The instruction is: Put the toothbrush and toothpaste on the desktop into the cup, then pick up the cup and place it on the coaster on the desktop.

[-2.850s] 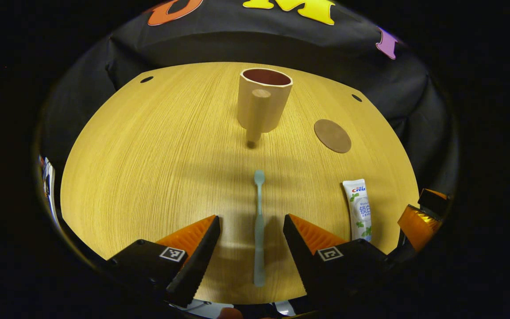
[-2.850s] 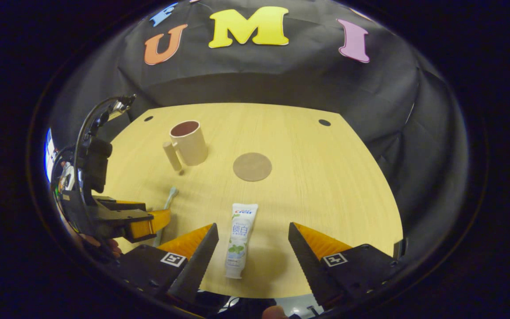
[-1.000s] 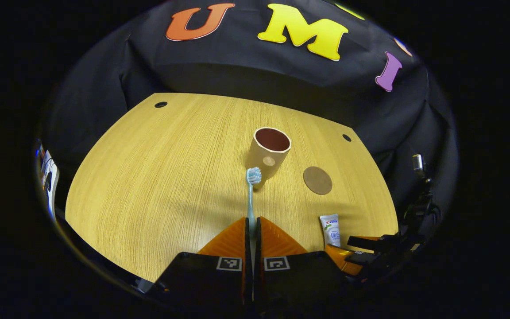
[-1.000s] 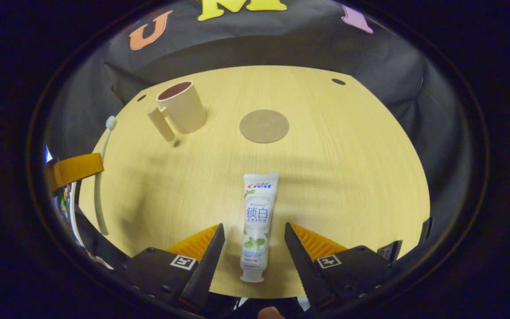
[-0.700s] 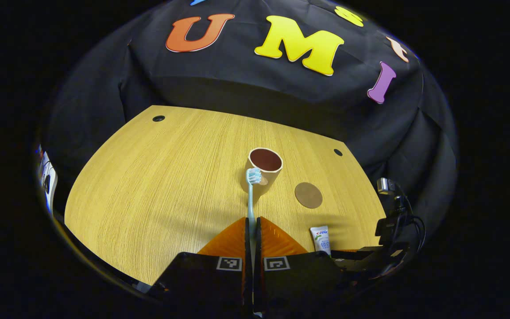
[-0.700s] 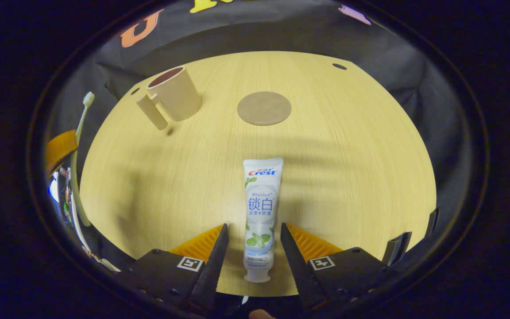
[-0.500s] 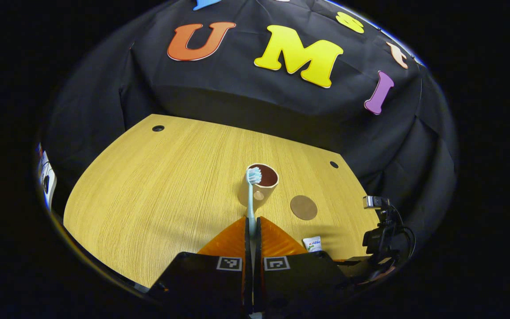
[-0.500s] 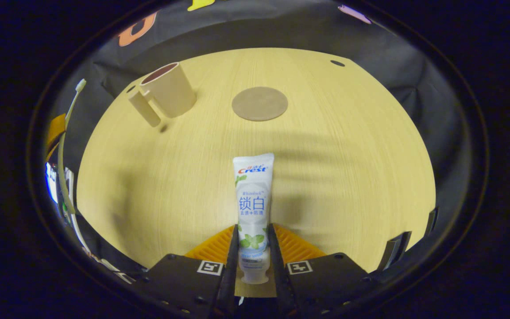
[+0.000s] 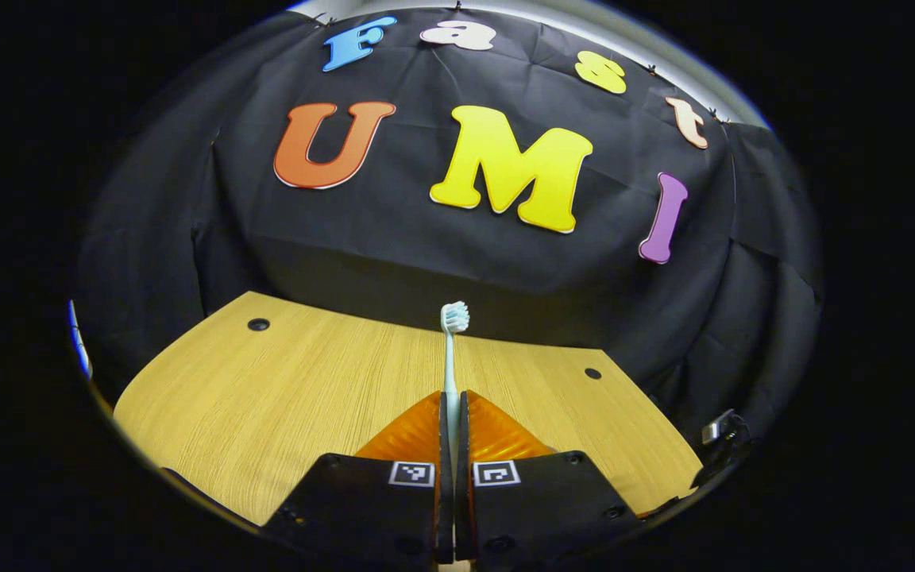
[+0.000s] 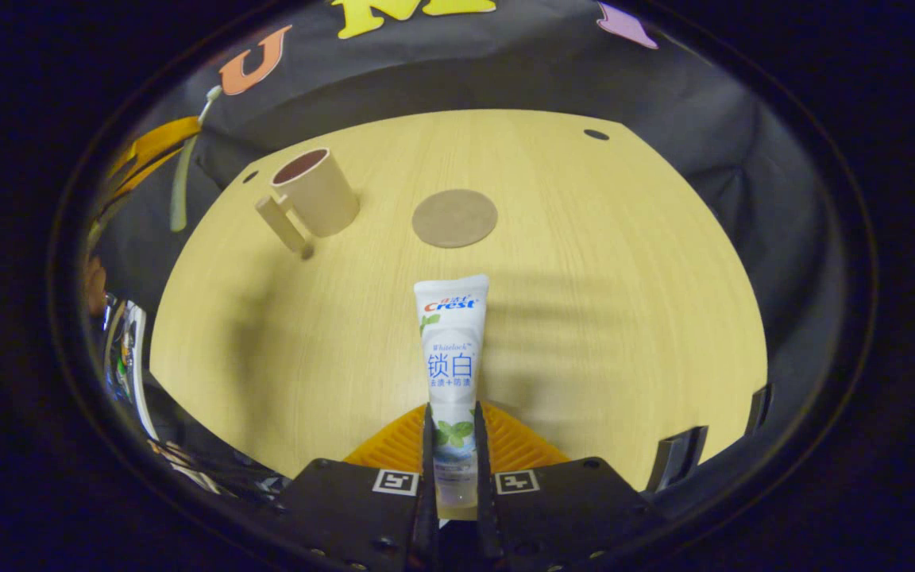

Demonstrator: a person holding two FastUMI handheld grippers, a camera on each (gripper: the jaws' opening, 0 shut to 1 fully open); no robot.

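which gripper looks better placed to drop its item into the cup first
Probably left: the left gripper, shut on the toothbrush, is raised near the cup. The right gripper holds the toothpaste farther back.

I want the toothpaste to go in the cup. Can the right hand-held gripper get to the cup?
Probably yes. The right hand-held gripper holds the toothpaste, and bare desktop lies between it and the open cup.

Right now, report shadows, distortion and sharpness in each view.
Left gripper view: fisheye bends the desktop edge; the toothbrush is sharp, and the light is even. Right gripper view: soft shadow bands cross the desktop beside the toothpaste; the cup and coaster are sharp, while the rim area at left is smeared.
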